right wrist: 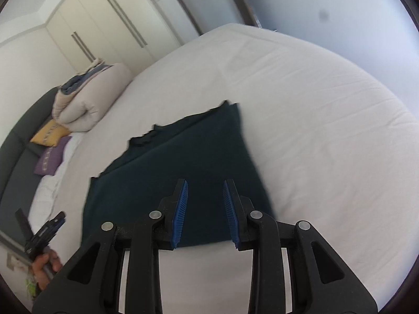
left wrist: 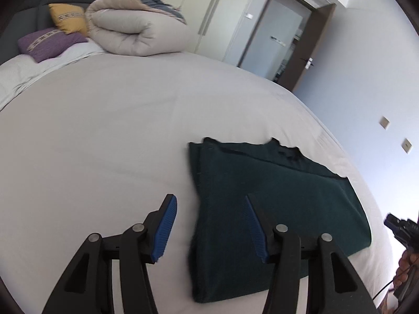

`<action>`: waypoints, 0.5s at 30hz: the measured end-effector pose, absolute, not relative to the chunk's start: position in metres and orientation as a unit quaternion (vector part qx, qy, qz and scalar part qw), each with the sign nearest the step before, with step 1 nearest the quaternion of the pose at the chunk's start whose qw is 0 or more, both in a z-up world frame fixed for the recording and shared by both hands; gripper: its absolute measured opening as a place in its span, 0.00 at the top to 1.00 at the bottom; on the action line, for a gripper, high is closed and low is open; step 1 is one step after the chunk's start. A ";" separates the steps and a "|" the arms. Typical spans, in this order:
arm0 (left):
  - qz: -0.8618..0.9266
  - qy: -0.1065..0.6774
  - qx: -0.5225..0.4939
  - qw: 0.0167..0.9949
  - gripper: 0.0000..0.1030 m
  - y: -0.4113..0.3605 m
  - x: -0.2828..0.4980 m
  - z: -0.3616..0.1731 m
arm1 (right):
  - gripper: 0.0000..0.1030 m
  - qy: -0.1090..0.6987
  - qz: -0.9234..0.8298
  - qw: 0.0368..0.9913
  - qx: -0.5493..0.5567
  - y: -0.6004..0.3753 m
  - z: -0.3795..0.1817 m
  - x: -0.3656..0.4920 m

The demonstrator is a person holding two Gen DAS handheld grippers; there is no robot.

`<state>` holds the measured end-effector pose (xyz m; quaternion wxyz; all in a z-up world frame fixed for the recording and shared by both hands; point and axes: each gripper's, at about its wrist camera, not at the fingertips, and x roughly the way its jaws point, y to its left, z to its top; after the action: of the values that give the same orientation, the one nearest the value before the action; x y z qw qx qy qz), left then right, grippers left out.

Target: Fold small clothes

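Here, a dark green garment [left wrist: 275, 196] lies folded flat on the white bed sheet [left wrist: 104, 144], near the edge of the bed closest to the person, its doubled layers showing along one long side and a ragged neckline edge at the far end. The left gripper [left wrist: 209, 206] hangs above the cloth's near left border with its jaws spread wide; one blue pad sits over bare sheet, the other over the green fabric, and nothing is caught between them. The right gripper [right wrist: 205, 198] hovers over the garment's near edge on the other side, its jaws parted by a narrower gap, the blue ribbed pads clear of the cloth and gripping nothing. Both tools are released, then, and the garment rests on its own.

In the right wrist view the person's left hand [right wrist: 44, 264] shows at the lower left, wrapped round its gripper's handle. At the head of the bed a rolled beige duvet [left wrist: 136, 28] sits beside a yellow cushion [left wrist: 68, 17] and a purple cushion [left wrist: 47, 43], against a dark grey headboard [left wrist: 23, 23]. Pale wardrobe doors [right wrist: 104, 26] with long handles stand beyond the bed, and a brown-framed door [left wrist: 309, 44] stands open.
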<state>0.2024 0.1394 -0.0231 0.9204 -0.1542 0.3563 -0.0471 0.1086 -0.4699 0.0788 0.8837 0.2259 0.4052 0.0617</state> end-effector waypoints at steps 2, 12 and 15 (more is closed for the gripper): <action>-0.083 0.370 -0.109 0.919 0.40 0.110 0.223 -0.029 | 0.74 0.415 0.114 0.870 0.239 -0.434 0.073 0.137; -0.059 0.426 -0.027 0.902 0.42 0.078 0.247 -0.084 | 0.74 0.495 0.216 0.783 0.308 -0.298 -0.022 0.281; -0.058 0.426 -0.025 0.902 0.42 0.077 0.246 -0.086 | 0.86 0.487 0.208 0.773 0.350 -0.316 -0.047 0.302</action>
<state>0.2460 0.0771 -0.0856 0.9023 -0.0246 0.4265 -0.0585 0.3015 -0.3160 -0.0470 0.7727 0.3501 0.4867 0.2083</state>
